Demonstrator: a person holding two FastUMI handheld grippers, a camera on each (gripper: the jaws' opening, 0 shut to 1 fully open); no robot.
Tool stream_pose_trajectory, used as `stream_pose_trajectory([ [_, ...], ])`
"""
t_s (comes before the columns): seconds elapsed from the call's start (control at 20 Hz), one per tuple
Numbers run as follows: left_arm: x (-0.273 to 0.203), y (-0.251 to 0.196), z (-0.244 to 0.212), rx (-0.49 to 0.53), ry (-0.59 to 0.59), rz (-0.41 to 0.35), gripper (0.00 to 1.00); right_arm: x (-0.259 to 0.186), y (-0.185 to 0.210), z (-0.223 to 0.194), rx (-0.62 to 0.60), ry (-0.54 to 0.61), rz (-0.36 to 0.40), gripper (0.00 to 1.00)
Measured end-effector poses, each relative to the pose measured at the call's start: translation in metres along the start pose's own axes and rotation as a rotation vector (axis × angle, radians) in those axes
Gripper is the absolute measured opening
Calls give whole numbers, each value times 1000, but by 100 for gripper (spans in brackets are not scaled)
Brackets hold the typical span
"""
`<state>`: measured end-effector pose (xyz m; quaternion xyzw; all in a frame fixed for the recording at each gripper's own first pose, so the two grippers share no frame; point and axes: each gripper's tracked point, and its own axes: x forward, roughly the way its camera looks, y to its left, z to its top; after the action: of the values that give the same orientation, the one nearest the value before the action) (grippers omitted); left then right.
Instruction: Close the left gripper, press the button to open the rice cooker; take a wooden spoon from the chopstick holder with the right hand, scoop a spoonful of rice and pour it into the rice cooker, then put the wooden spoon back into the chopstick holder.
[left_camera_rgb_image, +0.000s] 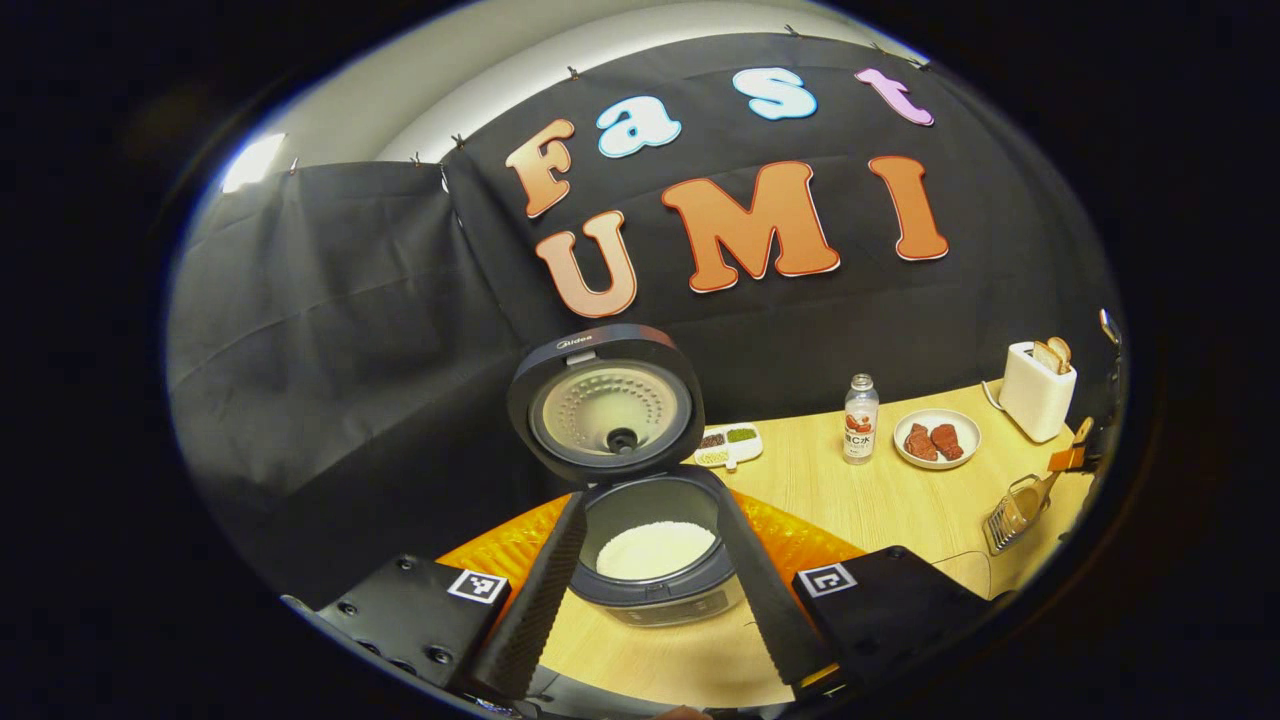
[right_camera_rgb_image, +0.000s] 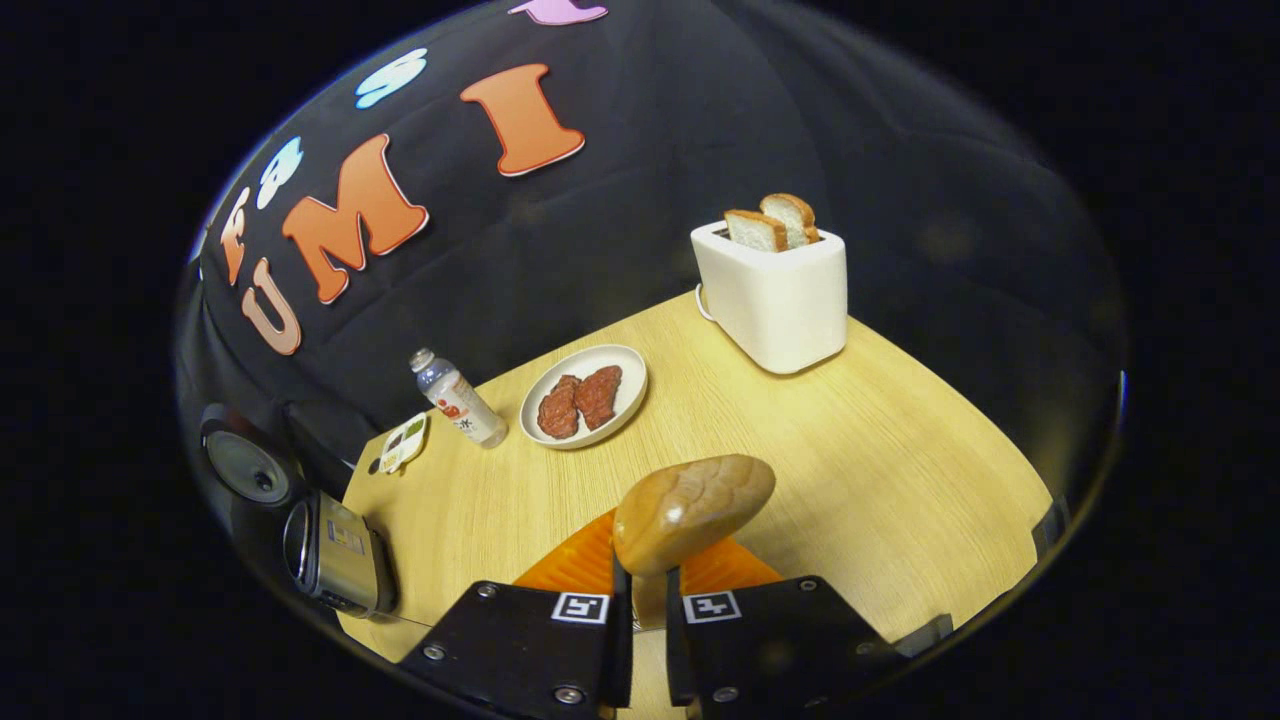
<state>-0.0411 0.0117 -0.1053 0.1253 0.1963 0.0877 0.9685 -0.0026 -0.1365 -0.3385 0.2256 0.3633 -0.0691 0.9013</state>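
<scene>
Left gripper (left_camera_rgb_image: 650, 560): black ribbed fingers spread wide, holding nothing, hovering above the near edge of the light wooden table (left_camera_rgb_image: 900, 500). Between them sits the dark grey round rice cooker (left_camera_rgb_image: 655, 585), lid (left_camera_rgb_image: 605, 400) swung up and standing open at the far side. Inner pot shows a flat bed of white rice (left_camera_rgb_image: 655, 550). Cooker rests on an orange textured mat (left_camera_rgb_image: 500, 550).

Right gripper (right_camera_rgb_image: 640, 610): fingers drawn in narrow, clamped on the handle of a brown wooden spoon (right_camera_rgb_image: 690, 510). Bowl of the spoon sticks out ahead of the fingertips, raised above the table, convex back facing the camera, so cannot tell whether anything is in it. An orange mat (right_camera_rgb_image: 570, 560) lies under it.

In the right gripper view the rice cooker appears at the far left edge, lid up. In the left gripper view, at the far right edge, a slotted metal holder (left_camera_rgb_image: 1010, 510) lies near an orange-handled piece; too distorted to tell more.

Rest of the table: small white divided dish of grains (left_camera_rgb_image: 728, 445) just right of the cooker lid, clear plastic bottle with red label (left_camera_rgb_image: 860, 420) standing upright, white round plate with two red meat pieces (right_camera_rgb_image: 585, 395) beside the bottle, white toaster with two bread slices (right_camera_rgb_image: 775, 290) at the far right corner.
</scene>
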Motion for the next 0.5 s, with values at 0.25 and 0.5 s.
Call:
stream_pose_trajectory([
  [0.25, 13, 13, 1, -33, -43, -28, 82, -52, 40, 44, -9, -121, 41, 13],
  [0.5, 21, 22, -15, -77, -44, -73, 100, -102, 104, 26, -71, -100, 158, 13],
])
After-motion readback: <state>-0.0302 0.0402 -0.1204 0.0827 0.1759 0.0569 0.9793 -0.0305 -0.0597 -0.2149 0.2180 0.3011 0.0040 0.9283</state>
